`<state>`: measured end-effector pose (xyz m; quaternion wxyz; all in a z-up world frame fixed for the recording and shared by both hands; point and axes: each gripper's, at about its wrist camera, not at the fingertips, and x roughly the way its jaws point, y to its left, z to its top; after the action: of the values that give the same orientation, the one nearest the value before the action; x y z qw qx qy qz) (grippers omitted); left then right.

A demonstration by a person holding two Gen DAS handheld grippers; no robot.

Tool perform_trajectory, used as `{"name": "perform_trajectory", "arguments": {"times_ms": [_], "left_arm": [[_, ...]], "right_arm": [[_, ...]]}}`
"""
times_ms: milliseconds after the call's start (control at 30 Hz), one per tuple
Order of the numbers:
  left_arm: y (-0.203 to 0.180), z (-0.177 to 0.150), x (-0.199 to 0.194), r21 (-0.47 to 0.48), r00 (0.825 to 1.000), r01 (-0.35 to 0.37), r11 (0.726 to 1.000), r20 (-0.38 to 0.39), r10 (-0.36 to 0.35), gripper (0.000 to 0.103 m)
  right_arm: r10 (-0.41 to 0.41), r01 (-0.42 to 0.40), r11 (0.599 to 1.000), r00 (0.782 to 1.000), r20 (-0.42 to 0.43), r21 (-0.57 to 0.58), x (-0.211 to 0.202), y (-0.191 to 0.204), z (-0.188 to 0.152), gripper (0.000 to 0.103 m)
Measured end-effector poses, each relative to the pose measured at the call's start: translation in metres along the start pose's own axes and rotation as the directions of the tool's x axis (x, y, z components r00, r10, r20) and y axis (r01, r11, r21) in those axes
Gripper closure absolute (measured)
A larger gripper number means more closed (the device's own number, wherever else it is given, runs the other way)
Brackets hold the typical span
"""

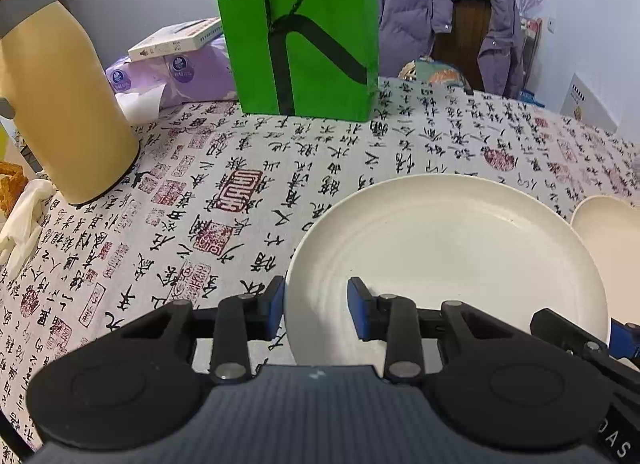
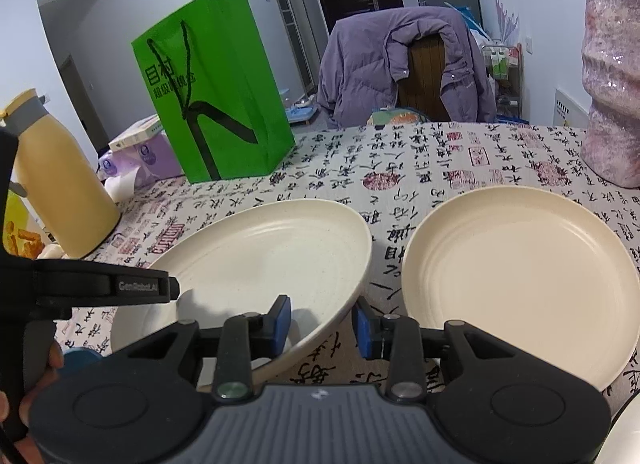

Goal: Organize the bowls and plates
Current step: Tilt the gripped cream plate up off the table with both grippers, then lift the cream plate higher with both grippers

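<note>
stacking looks not yet done: two cream plates lie apart on the surface [image 2: 400,151], none on top of the other, and no bowl shows clearly. left claw [image 1: 316,306] is partly spread, straddling the near left rim of the tilted plate [image 1: 440,256], one pad outside, one over the dish; whether the pads press i cannot tell. right claw [image 2: 322,324] straddles the same plate's right edge, lifted off the cloth, pads close but with a gap showing, so a firm pinch is unsure. second plate [image 2: 520,288] lies flat just right of the right claw, likely the stacking spot.
</note>
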<state>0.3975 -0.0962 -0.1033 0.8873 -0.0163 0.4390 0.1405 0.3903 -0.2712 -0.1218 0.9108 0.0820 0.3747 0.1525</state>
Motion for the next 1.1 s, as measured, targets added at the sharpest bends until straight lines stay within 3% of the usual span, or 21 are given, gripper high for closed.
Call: {"name": "perform_trajectory", "arguments": {"times_ms": [467, 1100], "left_arm": [[0.013, 0.005, -0.035, -0.049, 0.995, 0.052, 0.997, 0.084, -0.048, 0.07], [0.031, -0.006, -0.076, -0.054, 0.988, 0.062, 0.997, 0.148, -0.054, 0.07]], "right_arm": [[0.021, -0.021, 1.0, 0.997, 0.077, 0.003, -0.024, 0.003, 0.007, 0.072], [0.051, -0.041, 0.998, 0.982, 0.183, -0.055, -0.065, 0.026, 0.012, 0.072]]}}
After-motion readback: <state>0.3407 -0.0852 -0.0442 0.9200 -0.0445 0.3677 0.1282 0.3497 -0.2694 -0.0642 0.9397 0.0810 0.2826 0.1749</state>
